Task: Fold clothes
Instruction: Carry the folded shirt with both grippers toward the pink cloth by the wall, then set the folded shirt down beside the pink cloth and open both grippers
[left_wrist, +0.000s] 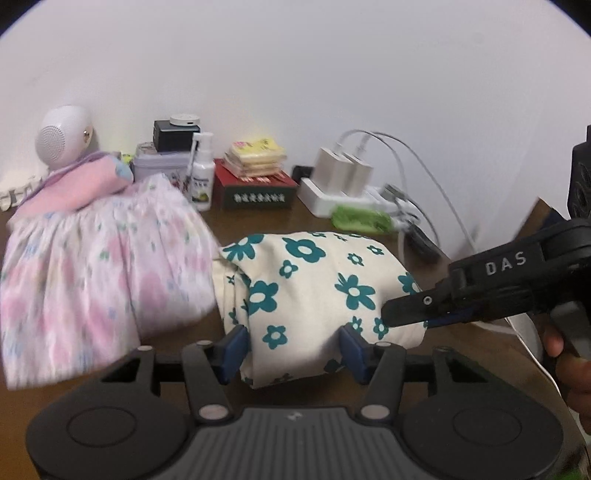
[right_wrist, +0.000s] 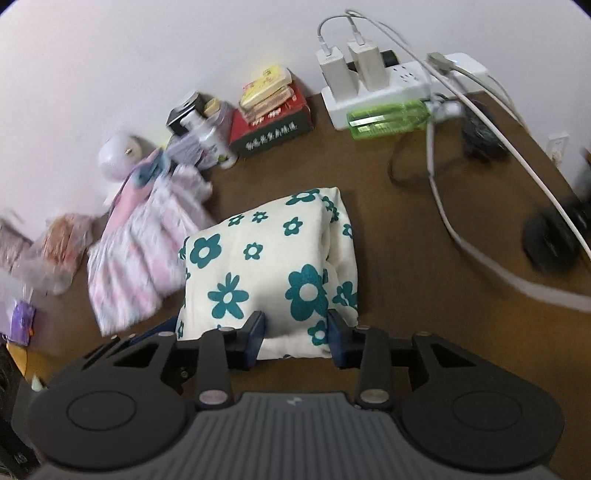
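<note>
A folded cream garment with teal flowers (left_wrist: 310, 291) lies on the brown table (left_wrist: 258, 221); it also shows in the right wrist view (right_wrist: 266, 269). My left gripper (left_wrist: 293, 347) is open, its blue pads on either side of the bundle's near edge. My right gripper (right_wrist: 295, 336) is open too, straddling the near edge of the same bundle. In the left wrist view the right gripper (left_wrist: 406, 314) reaches in from the right, its tip at the bundle's right side. A pink floral dress (left_wrist: 96, 258) lies crumpled to the left of the bundle, also seen in the right wrist view (right_wrist: 140, 251).
Along the wall stand a white round speaker (left_wrist: 62, 136), a tin, a spray bottle (left_wrist: 201, 173), a red box with yellow packets (left_wrist: 255, 184), and a power strip with chargers and cables (right_wrist: 373, 92). A green bottle (right_wrist: 388, 118) lies by the strip. Bags lie at far left (right_wrist: 55, 251).
</note>
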